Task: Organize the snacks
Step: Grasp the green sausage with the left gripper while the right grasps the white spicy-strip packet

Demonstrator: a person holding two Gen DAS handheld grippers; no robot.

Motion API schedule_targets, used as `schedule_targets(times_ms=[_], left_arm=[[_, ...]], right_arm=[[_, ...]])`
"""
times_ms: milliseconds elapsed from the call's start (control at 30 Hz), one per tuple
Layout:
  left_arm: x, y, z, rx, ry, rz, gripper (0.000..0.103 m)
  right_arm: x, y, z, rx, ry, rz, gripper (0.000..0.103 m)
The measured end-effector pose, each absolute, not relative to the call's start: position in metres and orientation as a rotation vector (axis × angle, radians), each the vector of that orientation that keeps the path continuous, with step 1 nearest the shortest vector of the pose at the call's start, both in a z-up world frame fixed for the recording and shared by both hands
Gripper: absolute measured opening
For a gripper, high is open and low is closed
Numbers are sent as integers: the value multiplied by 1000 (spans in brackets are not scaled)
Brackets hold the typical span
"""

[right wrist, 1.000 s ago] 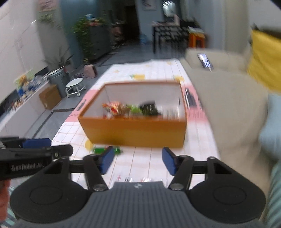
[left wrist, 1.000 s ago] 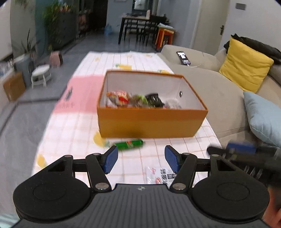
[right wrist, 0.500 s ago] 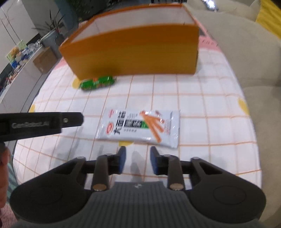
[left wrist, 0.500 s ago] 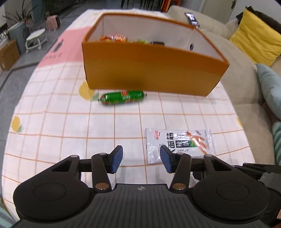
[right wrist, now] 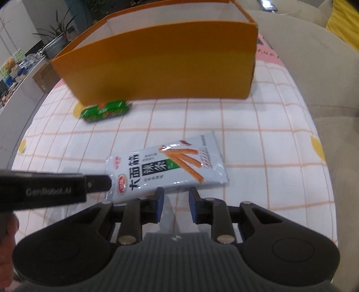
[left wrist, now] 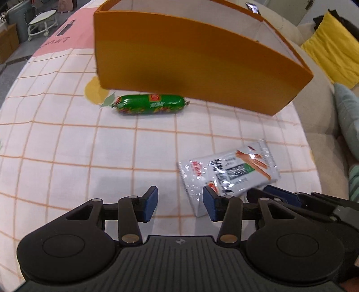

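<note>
A white snack packet (right wrist: 166,167) with orange sticks printed on it lies askew on the checked tablecloth (left wrist: 67,143). My right gripper (right wrist: 176,204) hovers at its near edge, jaws narrowed to a small gap; I see only cloth between the pads. My left gripper (left wrist: 179,205) is low over the cloth and its jaws are closing. The packet (left wrist: 231,173) has its near left corner at the right finger (left wrist: 211,203), and no pad presses on it. A green sausage snack (left wrist: 150,104) lies in front of the orange box (left wrist: 197,58). The box's contents are hidden.
A beige sofa (right wrist: 314,67) runs along the table's right side with a yellow cushion (left wrist: 332,49) and a phone (left wrist: 252,6). A white stool (left wrist: 42,22) and cardboard boxes stand on the floor at the left. A hand (right wrist: 6,242) shows at the left edge.
Both grippers have sunk from above the box to just over the cloth, tilted further down, and their jaws have narrowed. The packet has turned, its right end swinging toward the box.
</note>
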State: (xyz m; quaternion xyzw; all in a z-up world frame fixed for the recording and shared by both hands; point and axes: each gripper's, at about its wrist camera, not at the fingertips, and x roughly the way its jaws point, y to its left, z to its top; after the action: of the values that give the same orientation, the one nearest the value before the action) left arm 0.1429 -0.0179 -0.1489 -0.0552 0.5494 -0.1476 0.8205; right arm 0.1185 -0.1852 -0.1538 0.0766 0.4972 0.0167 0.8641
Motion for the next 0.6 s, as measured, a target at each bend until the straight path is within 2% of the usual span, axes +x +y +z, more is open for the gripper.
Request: schedule_targets(times_ms=[133, 233, 500, 600], left_arm=[[151, -26, -151, -182, 1172, -374, 43], [154, -33, -153, -236, 1178, -429, 41], [158, -47, -156, -264, 1187, -511, 39], [157, -44, -147, -211, 1140, -481, 39]], right_arm=[[134, -194, -155, 170, 1018, 5, 21], [142, -198, -156, 178, 1001, -9, 21], [144, -214, -154, 202, 983, -77, 20], [143, -218, -148, 235, 959, -86, 23]])
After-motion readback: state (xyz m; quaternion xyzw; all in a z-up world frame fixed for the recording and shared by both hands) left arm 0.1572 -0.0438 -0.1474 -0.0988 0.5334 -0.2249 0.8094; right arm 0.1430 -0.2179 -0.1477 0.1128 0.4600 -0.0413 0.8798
